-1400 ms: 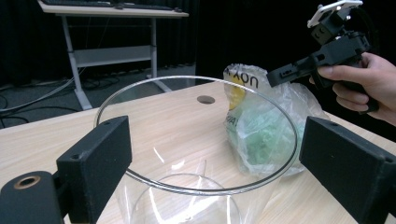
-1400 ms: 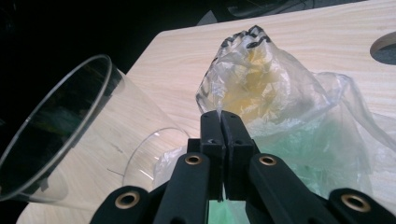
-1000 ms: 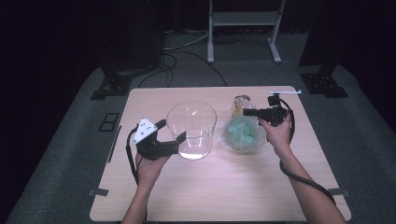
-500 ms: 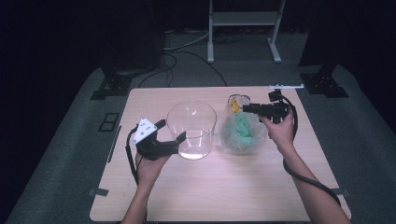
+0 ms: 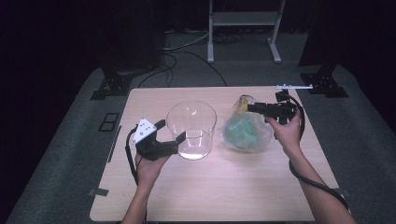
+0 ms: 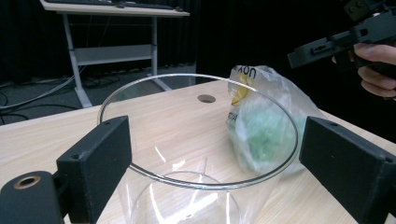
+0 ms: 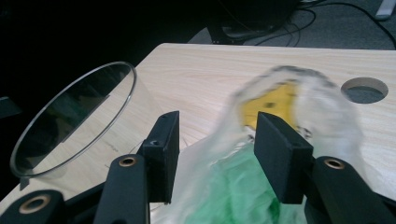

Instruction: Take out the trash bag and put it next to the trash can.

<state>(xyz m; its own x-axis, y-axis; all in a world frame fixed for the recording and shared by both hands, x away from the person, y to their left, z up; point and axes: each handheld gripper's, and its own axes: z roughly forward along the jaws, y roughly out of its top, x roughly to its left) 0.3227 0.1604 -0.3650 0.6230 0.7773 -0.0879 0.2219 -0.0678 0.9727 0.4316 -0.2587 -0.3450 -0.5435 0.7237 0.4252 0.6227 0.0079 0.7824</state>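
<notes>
Fingers part over a plastic bag beside a glass beaker

The right gripper [image 5: 252,107] hangs just above the clear plastic bag [image 5: 245,131] of green material on the desk [image 5: 224,186], its fingers having just been opening, with only the bag's loose top between them, unpressed. The left gripper [image 5: 175,131] has its fingers spread wide on either side of the glass beaker [image 5: 192,129], not visibly pressing. A firm regrip lower on the bag's neck, beaker steadied first, looks wisest.

Dark lab, black curtains, floor cables [image 5: 187,44], wooden table [image 5: 219,186]
</notes>
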